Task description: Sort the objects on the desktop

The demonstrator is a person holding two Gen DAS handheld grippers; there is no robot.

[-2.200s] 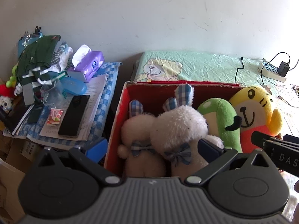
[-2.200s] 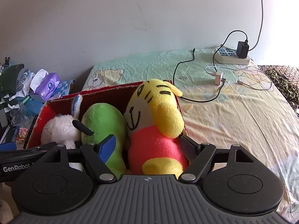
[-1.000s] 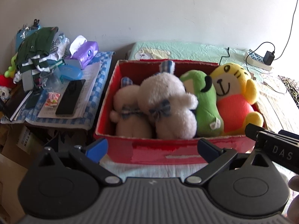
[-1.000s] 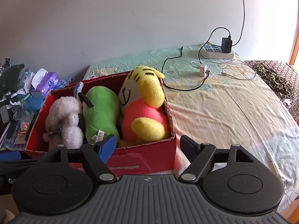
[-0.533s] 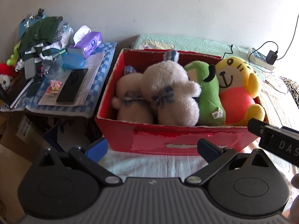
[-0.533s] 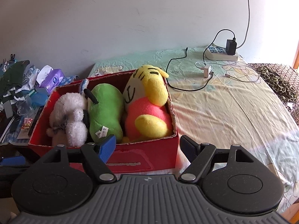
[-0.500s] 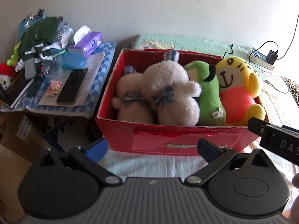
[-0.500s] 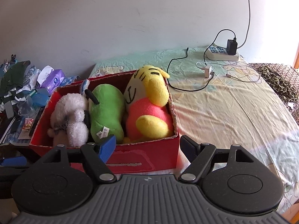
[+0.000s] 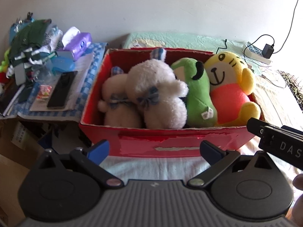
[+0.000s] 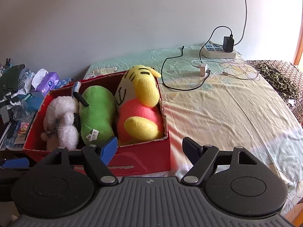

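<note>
Both grippers, left gripper (image 9: 154, 148) and right gripper (image 10: 149, 146), backed off wide and empty, all four plush toys (image 9: 157, 92) packed in red box (image 9: 170, 143), sorting looks done.

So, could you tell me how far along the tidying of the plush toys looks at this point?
Done, it seems: four plush toys sit packed in the red box, the yellow toy at its right end, the green toy beside it, then two white rabbits. In hand: nothing; the left gripper and right gripper are both open, short of the box. Left: the cluttered side table, with its phone.
</note>
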